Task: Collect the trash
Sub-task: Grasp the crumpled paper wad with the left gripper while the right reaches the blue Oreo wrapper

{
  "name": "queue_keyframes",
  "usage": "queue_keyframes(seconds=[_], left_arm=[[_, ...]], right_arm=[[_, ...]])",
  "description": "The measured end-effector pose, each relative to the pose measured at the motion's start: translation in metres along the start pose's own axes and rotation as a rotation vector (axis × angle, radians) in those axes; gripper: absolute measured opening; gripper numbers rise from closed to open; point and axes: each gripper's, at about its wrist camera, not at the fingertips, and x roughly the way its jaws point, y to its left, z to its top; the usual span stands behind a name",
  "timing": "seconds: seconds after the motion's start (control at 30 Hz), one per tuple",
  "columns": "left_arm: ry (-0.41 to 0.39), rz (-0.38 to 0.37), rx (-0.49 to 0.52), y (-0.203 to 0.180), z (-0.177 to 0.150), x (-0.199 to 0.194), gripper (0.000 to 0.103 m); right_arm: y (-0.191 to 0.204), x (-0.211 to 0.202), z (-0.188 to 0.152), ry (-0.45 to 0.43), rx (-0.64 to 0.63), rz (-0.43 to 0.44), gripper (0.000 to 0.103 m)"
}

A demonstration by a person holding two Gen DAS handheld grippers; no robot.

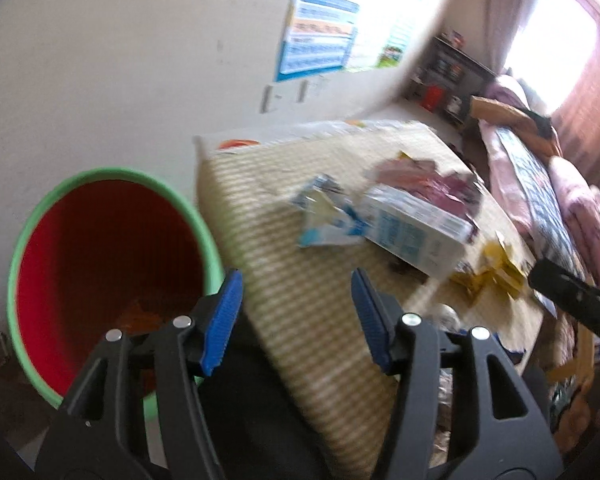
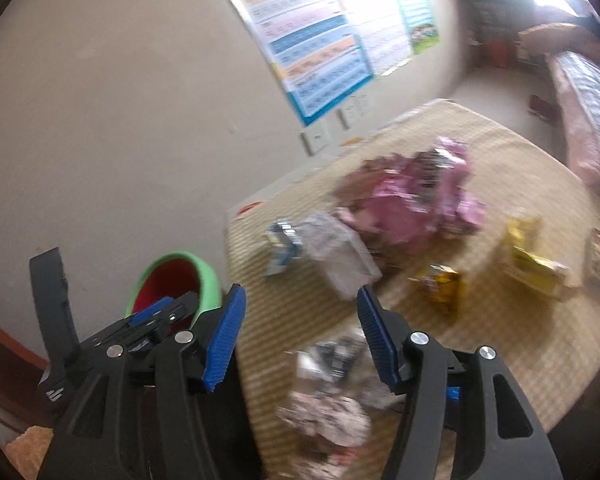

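A red bin with a green rim [image 1: 100,264] stands on the floor left of a woven-mat table [image 1: 300,320]; it also shows in the right wrist view [image 2: 172,280]. My left gripper [image 1: 296,312] is open and empty, over the table's left edge beside the bin. On the table lie a blue and white carton [image 1: 412,232], a torn blue wrapper [image 1: 324,216], pink wrappers [image 2: 416,196] and yellow wrappers [image 2: 440,284]. My right gripper [image 2: 300,328] is open and empty above crumpled white trash [image 2: 332,384]. The left gripper [image 2: 156,316] shows over the bin in the right wrist view.
A wall with a blue poster [image 2: 320,48] stands behind the table. A bed with pink bedding [image 1: 540,184] lies to the right. A dark shelf [image 1: 448,76] stands at the back. Both views are blurred.
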Motion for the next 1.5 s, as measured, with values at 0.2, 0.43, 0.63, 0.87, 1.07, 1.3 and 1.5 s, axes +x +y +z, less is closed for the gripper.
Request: queue_keyframes(seconds=[0.2,0.43,0.63,0.87,1.07,1.3,1.5], left_arm=[[0.038,-0.031,0.058,-0.024,-0.008,0.008,0.055],[0.103,-0.099,0.104,-0.046,-0.021,0.017,0.056],[0.169,-0.243,0.205,-0.083,-0.037,0.016,0.058],[0.276,-0.318,0.261,-0.105,-0.058,0.012,0.061],[0.355,-0.232,0.305,-0.116,-0.074,0.028,0.061],[0.419,-0.224,0.295,-0.118,-0.083,0.048,0.046],[0.384,-0.248,0.264,-0.112,-0.078,0.041,0.032]], right_arm=[[-0.047,-0.012,-0.007,-0.004,0.107,-0.079,0.059],[-0.081,-0.023,-0.014,-0.036,0.143,-0.191,0.059],[-0.099,-0.021,-0.022,-0.02,0.181,-0.206,0.059],[-0.099,-0.013,-0.022,0.006,0.193,-0.182,0.059],[-0.102,-0.025,-0.018,-0.002,0.185,-0.183,0.059],[-0.108,-0.034,-0.029,0.087,0.122,-0.179,0.063],[-0.116,-0.023,-0.056,0.194,0.14,-0.145,0.063]])
